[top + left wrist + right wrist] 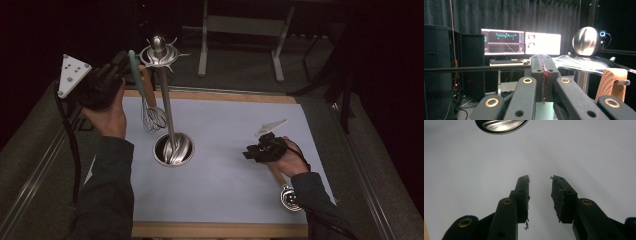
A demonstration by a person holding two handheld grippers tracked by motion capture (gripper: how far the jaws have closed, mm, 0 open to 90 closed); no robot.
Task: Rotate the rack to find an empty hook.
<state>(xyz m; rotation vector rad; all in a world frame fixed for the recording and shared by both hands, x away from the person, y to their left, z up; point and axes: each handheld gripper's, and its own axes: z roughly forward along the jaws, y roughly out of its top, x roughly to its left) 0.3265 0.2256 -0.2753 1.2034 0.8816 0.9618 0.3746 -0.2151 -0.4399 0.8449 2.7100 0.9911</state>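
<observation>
Whisk (153, 116) hanging beside the utensil stand (167, 107), near its top hooks | left gripper (131, 67) pinching its teal handle, likely lining it up to hang | right gripper (540, 185) resting spread, empty, on the white mat (235, 175).

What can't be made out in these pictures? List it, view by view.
- Left gripper view: whether the left hand-held gripper pinches anything; its shut jaws hide the gap.
- High view: the wooden-handled utensil, its handle partly under the right hand.
- Right gripper view: the stand's base, cut off by the top edge.
</observation>
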